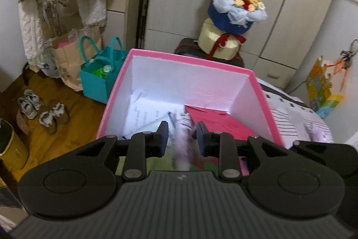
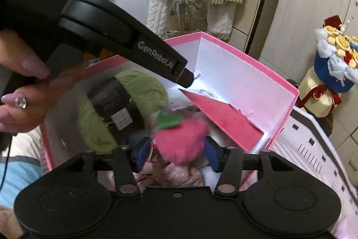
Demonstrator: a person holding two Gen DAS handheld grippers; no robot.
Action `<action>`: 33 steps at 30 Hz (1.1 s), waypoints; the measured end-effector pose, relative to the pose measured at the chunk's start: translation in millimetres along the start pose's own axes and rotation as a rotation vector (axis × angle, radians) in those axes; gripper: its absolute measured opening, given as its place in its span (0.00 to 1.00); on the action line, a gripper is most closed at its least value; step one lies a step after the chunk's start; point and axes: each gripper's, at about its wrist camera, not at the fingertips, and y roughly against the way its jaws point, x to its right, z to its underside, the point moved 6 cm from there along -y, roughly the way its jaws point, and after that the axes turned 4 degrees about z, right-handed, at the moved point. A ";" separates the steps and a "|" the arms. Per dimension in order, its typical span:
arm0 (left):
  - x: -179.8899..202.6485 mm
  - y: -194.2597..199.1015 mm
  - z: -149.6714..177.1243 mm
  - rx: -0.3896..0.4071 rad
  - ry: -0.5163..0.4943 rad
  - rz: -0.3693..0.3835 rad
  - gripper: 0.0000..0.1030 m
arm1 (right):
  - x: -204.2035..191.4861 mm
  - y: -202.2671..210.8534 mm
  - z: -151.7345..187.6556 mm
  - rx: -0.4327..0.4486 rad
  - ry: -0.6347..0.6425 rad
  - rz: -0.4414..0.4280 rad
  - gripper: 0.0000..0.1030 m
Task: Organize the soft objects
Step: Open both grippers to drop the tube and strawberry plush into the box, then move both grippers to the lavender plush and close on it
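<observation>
Box: pink box [image 1: 255,82] stood open, white inside, far wall clear.
Left gripper [image 1: 182,134]: jaws slightly apart; blurred pale pink fluffy toy [image 1: 184,145] between them, contact unclear.
Right gripper [image 2: 176,149]: jaws apart beside pink plush strawberry [image 2: 181,138] over box interior.
Yarn: green skein [image 2: 143,89] lay left inside.
Red card [image 2: 223,118]: lay right, on floor.

On the left gripper [image 2: 187,80], reaching across my right wrist view, I read "GenRobot.AI" along its black arm and "DAS" on its body; smaller print beneath stayed illegible.
</observation>
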 end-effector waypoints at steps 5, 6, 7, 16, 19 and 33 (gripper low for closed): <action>10.8 25.7 8.8 0.007 -0.045 0.014 0.33 | 4.2 38.9 7.5 0.075 -0.073 -0.002 0.63; 12.7 31.9 10.2 0.007 -0.055 0.016 0.35 | 6.7 49.8 9.2 0.094 -0.097 -0.009 0.63; 14.9 39.1 11.6 0.010 -0.063 0.019 0.37 | 9.2 60.1 11.3 0.111 -0.118 -0.014 0.64; 49.4 103.8 22.2 0.061 -0.187 0.059 0.46 | 25.5 138.4 32.2 0.202 -0.194 0.036 0.70; 65.8 118.9 26.6 0.058 -0.240 0.088 0.48 | 26.8 154.0 37.9 0.207 -0.205 0.048 0.71; 135.9 166.9 54.0 0.012 -0.409 0.218 0.60 | 62.9 217.9 93.2 0.182 -0.292 0.221 0.72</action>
